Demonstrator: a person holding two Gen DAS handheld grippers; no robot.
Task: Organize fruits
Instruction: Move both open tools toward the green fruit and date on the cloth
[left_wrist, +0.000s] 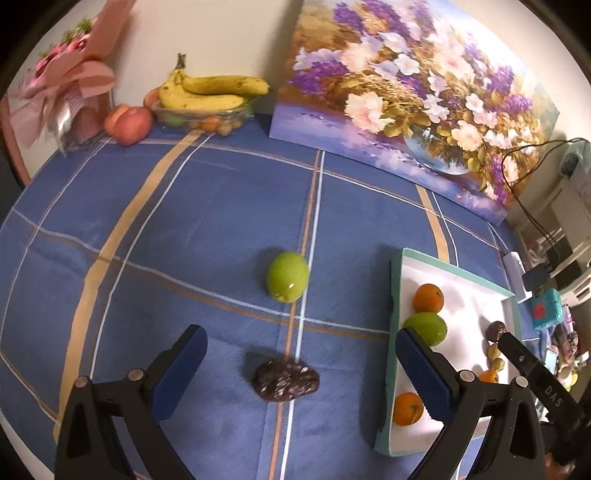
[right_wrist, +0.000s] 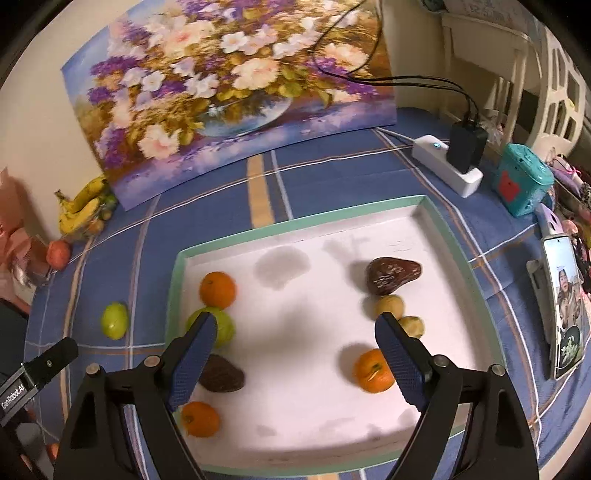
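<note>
A white tray with a teal rim (right_wrist: 295, 221) lies on the blue checked cloth; it also shows at the right of the left wrist view (left_wrist: 397, 280). In it lie oranges (right_wrist: 218, 290), a green fruit (right_wrist: 225, 326), two dark brown fruits (right_wrist: 391, 273) and small yellow fruits (right_wrist: 389, 305). A loose green fruit (left_wrist: 288, 277) and a dark brown fruit (left_wrist: 286, 380) lie on the cloth left of the tray. My left gripper (left_wrist: 301, 363) is open and empty, its jaws either side of the dark fruit and above it. My right gripper (right_wrist: 295, 360) is open and empty over the tray.
A glass bowl with bananas (left_wrist: 210, 92) and a peach (left_wrist: 127, 123) stand at the back left. A flower painting (left_wrist: 406, 92) leans on the wall. A power strip with a charger (right_wrist: 448, 164), a teal box (right_wrist: 522, 184) and a phone (right_wrist: 563, 306) lie right of the tray.
</note>
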